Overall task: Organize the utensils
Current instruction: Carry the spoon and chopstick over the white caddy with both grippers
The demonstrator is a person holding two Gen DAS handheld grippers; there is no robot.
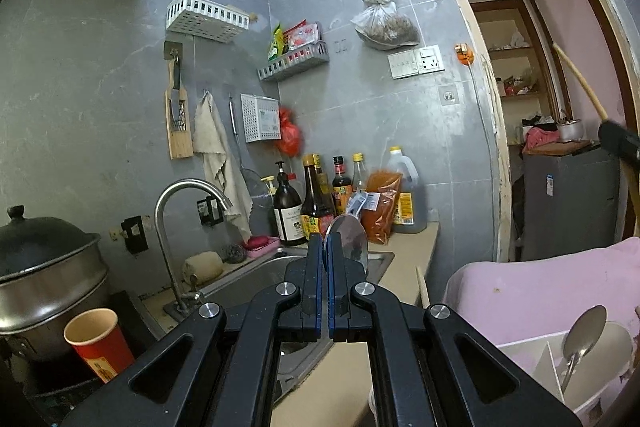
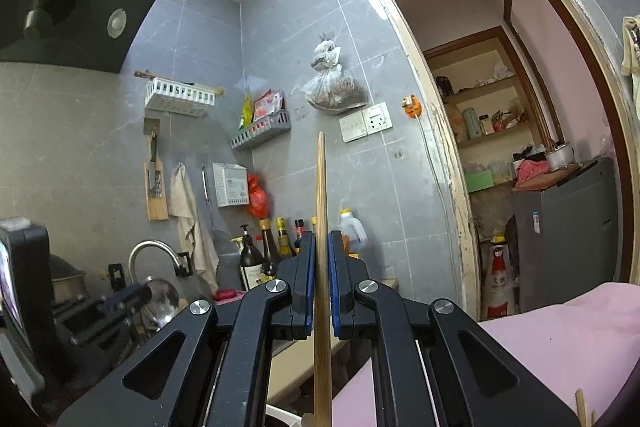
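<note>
Now both hands are loaded. Left hand-held gripper (image 1: 325, 259) is clamped on a steel spoon (image 1: 349, 241), bowl standing up past the fingertips. Right hand-held gripper (image 2: 320, 267) pinches a wooden chopstick (image 2: 321, 227), its long axis upright — running straight along the fingers. A white organizer (image 1: 532, 355) sits low to the left gripper's right, on a pink cloth (image 1: 540, 283), with another spoon (image 1: 582, 337) already inside. Judging by this, the left hand is nearer, and its spoon must tip down and rightward — handle first, probably.
</note>
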